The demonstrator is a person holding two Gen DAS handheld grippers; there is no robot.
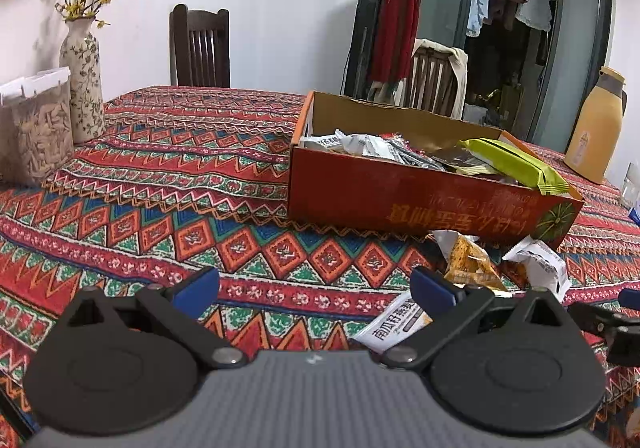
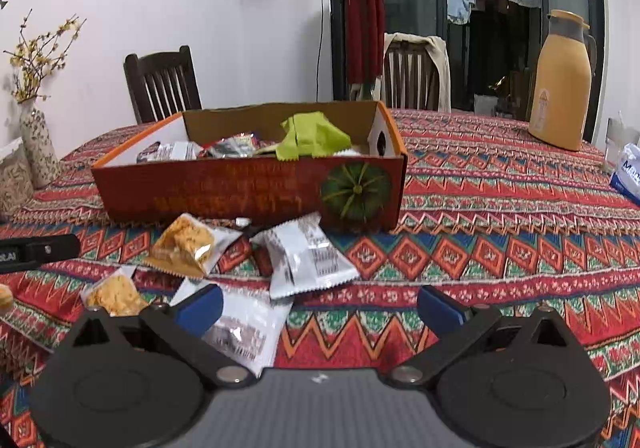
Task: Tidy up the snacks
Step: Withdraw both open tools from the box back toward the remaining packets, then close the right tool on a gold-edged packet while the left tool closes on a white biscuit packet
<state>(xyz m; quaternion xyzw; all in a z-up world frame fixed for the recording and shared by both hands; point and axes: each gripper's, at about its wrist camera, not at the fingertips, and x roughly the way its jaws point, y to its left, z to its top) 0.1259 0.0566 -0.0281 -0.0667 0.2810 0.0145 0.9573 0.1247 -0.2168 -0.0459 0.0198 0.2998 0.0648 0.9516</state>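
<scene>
Snack packets lie in two groups on the patterned tablecloth [image 2: 500, 208]: some already inside the open orange cardboard box [image 2: 248, 188], the rest loose on the cloth just in front of its near wall. Inside the box, a lime-green packet [image 2: 312, 136] stands out among white and dark wrappers, and in the left wrist view it leans over the box's near rim. Loose in front of the box are a clear packet of golden crisp pieces [image 2: 182, 248], a white packet with dark print [image 2: 308, 260] just beside it, a second golden packet [image 2: 114, 294] nearer the camera, and a white-and-silver packet [image 2: 244, 328] that the left blue-tipped finger of the right gripper [image 2: 318, 308] partly covers. That gripper is spread wide with nothing between its fingers. The left gripper [image 1: 314, 288] is likewise spread and empty above the cloth, and a white packet with black characters [image 1: 390, 322] lies by its right finger; whether the two touch is hard to tell. Off to the left stand a floral vase with yellow blossoms [image 1: 82, 84] and a clear container of seeds [image 1: 38, 132]. A yellow thermos jug [image 2: 560, 84] stands well apart on the far right.
</scene>
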